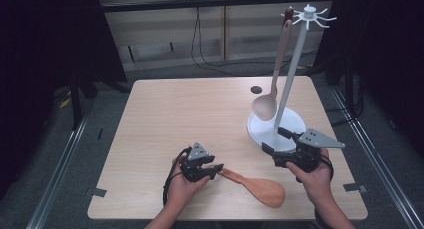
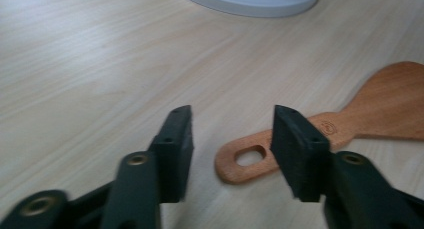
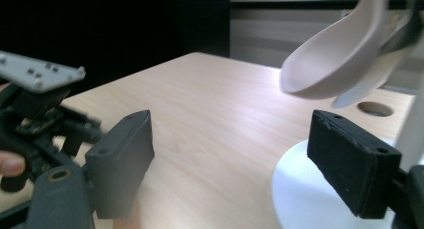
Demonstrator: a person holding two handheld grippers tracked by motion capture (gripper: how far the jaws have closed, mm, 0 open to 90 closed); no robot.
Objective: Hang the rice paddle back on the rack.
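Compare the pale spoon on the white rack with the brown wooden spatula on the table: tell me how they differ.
The pale spoon hangs upright from a hook of the white rack; the brown spatula lies flat on the table.
The spoon has a deep rounded bowl; the spatula's blade is flat and broad.
The spoon is cream, the spatula reddish-brown.
The spatula's handle end sits by the open left tongs; no tongs touch the spoon.
Both are long-handled kitchen utensils.
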